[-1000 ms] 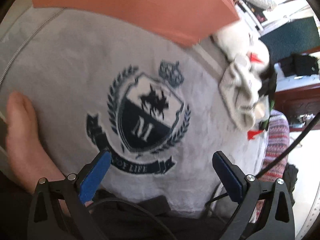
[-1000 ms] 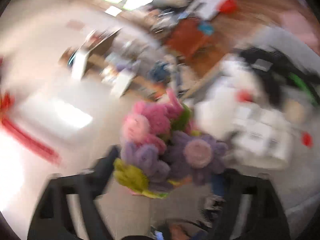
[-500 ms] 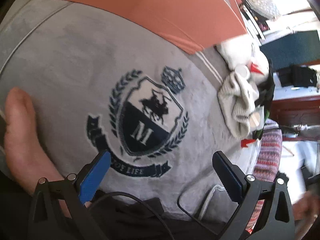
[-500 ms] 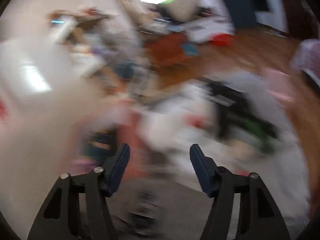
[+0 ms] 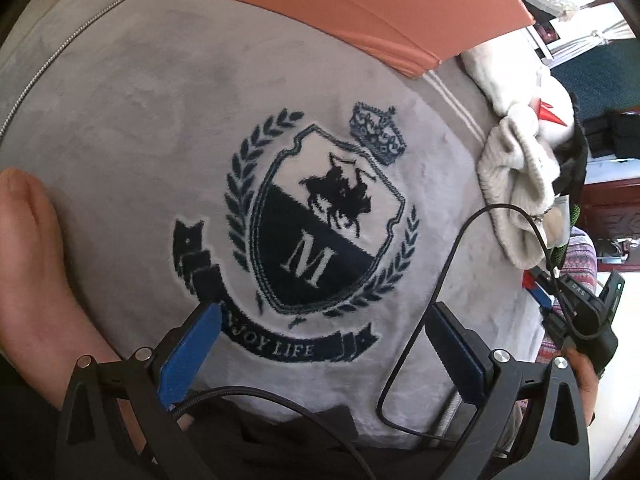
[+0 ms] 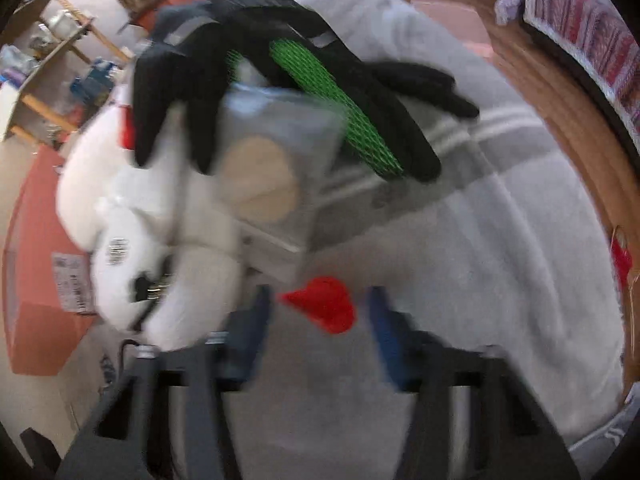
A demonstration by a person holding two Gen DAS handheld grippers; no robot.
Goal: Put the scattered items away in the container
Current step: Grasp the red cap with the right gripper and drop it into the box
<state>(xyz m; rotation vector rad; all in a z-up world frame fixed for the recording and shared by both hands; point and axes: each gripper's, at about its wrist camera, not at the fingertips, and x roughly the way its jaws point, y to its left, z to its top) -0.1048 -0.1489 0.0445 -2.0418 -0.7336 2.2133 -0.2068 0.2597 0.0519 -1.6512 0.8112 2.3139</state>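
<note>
In the right wrist view a small red piece [image 6: 324,308] lies on the grey blanket [image 6: 500,240]. My right gripper [image 6: 319,300] straddles it; its jaws are closing, and a gap shows on each side of the piece. Just beyond lie a white plush toy [image 6: 160,232], a clear bag of round beige pads [image 6: 272,160] and black gloves with green mesh [image 6: 304,64]. The orange box [image 6: 36,248] stands at the left. My left gripper [image 5: 322,316] hangs open over the blanket's navy crest [image 5: 320,232], holding nothing. The orange box [image 5: 320,4] fills the top there.
A cream knitted item [image 5: 516,184] lies at the blanket's right edge. A black cable [image 5: 440,280] loops over my left gripper's right finger. A bare foot [image 5: 36,280] rests at the left. Wooden floor [image 6: 560,92] and a striped cloth [image 6: 592,28] lie beyond the blanket.
My right gripper swung down from the room onto the pile. The plush flowers between its jaws a second ago are gone, and the jaws have narrowed. A cable and a hand entered the left wrist view.
</note>
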